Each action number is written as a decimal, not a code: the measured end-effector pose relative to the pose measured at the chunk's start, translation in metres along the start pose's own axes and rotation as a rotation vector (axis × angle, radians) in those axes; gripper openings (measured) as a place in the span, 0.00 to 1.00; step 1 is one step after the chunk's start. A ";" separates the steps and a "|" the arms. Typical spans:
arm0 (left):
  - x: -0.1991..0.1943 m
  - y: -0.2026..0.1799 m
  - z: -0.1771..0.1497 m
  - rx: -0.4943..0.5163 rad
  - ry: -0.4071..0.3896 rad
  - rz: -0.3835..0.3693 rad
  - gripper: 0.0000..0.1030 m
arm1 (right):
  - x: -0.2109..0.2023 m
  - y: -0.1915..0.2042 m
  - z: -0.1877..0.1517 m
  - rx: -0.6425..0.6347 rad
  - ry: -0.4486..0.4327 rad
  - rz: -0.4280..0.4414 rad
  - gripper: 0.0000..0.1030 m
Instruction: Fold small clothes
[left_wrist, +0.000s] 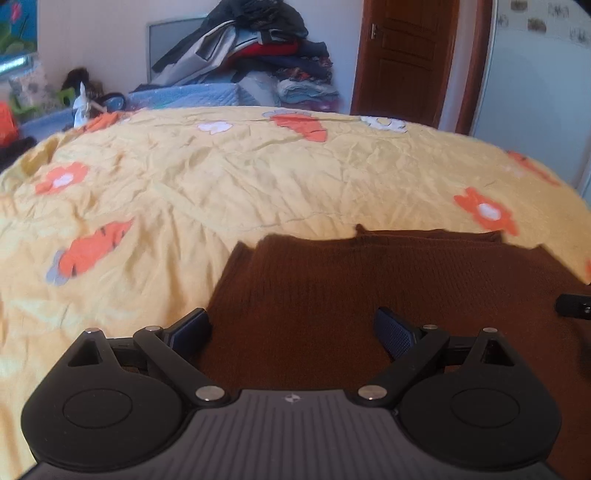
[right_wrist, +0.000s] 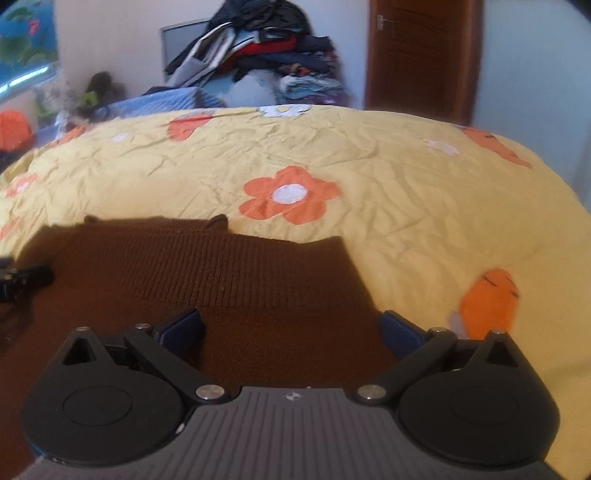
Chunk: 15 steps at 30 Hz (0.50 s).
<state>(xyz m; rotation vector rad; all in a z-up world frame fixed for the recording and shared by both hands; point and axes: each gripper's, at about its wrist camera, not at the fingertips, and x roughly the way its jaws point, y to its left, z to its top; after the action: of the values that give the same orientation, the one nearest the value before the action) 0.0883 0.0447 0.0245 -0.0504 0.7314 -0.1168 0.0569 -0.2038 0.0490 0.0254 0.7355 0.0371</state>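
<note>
Both sets of jaws stand spread wide with nothing between them. Our left gripper (left_wrist: 291, 330) hovers over the left part of the brown knit garment (left_wrist: 369, 295); our right gripper (right_wrist: 291, 330) sits over its right part (right_wrist: 221, 280).

Garment lies flat on the bed, on the yellow carrot-and-flower quilt (left_wrist: 221, 184), near side of the bed, close under both grippers. Looks like ribbed knit: soft, light, floppy, some stretch, decent friction on the pads, not fragile. We expect it to sag and drag if lifted by one point, so pinch at edges or corners, both hands together. The far hem (right_wrist: 155, 225) looks doubled, with a small loop or tie sticking up (right_wrist: 218, 221); what it is, we can't tell.

Left edge (left_wrist: 229, 273) and right edge (right_wrist: 354, 273) are both exposed on the quilt. Plenty of open quilt beyond and to either side for folding. Clothes pile (left_wrist: 258, 48) and door (left_wrist: 402, 55) are well apart, no interference.
</note>
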 end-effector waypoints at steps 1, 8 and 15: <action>-0.010 -0.001 -0.005 -0.001 -0.011 -0.039 0.94 | -0.008 0.002 0.005 0.007 -0.024 0.027 1.00; -0.008 0.002 -0.024 0.082 0.001 -0.009 1.00 | -0.012 0.014 -0.024 -0.148 -0.052 0.050 1.00; -0.081 -0.017 -0.051 0.086 -0.021 -0.095 1.00 | -0.084 0.012 -0.022 -0.072 -0.071 0.121 1.00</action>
<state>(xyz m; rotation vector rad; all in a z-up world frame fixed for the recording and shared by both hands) -0.0072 0.0373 0.0415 -0.0044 0.7026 -0.2378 -0.0205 -0.1948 0.0898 0.0025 0.6603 0.1774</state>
